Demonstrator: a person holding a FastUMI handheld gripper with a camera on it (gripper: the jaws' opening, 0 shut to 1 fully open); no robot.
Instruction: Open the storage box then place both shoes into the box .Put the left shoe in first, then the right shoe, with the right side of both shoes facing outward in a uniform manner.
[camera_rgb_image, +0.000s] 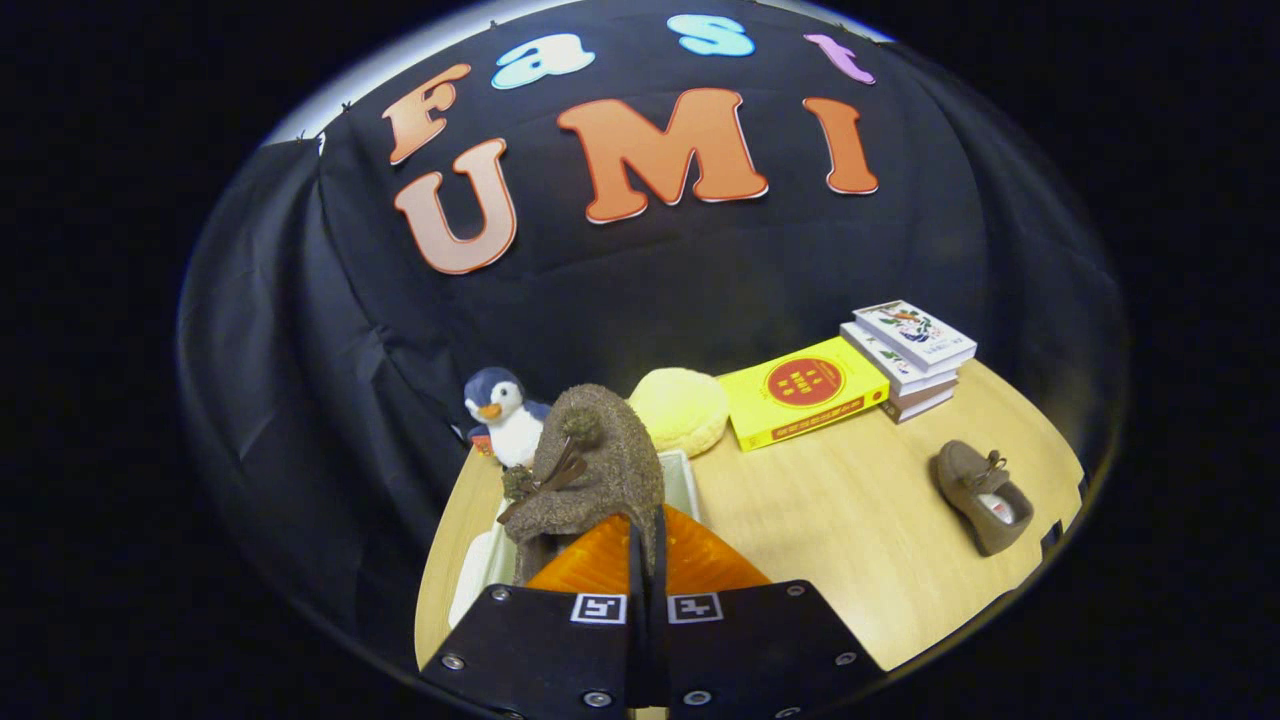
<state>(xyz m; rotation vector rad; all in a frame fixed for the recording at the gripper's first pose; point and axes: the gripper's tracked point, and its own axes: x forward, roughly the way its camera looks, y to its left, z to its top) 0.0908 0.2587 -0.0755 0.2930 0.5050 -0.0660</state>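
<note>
My gripper (645, 545) is shut on a brown suede shoe (590, 465), pinching the edge of its heel between the fingers. The shoe stands toe-up in front of the fingers, its lace bow on the left side. It hangs over the open white storage box (683, 478), whose rim shows to the right and left of the shoe. The second brown shoe (980, 495) lies on the wooden table (840, 540) far to the right, opening up, toe pointing away.
A penguin plush (503, 412) stands behind the box on the left. A yellow round cushion (685, 408) sits just beyond the box. A yellow book (800, 390) and a stack of books (912, 355) lie at the back right.
</note>
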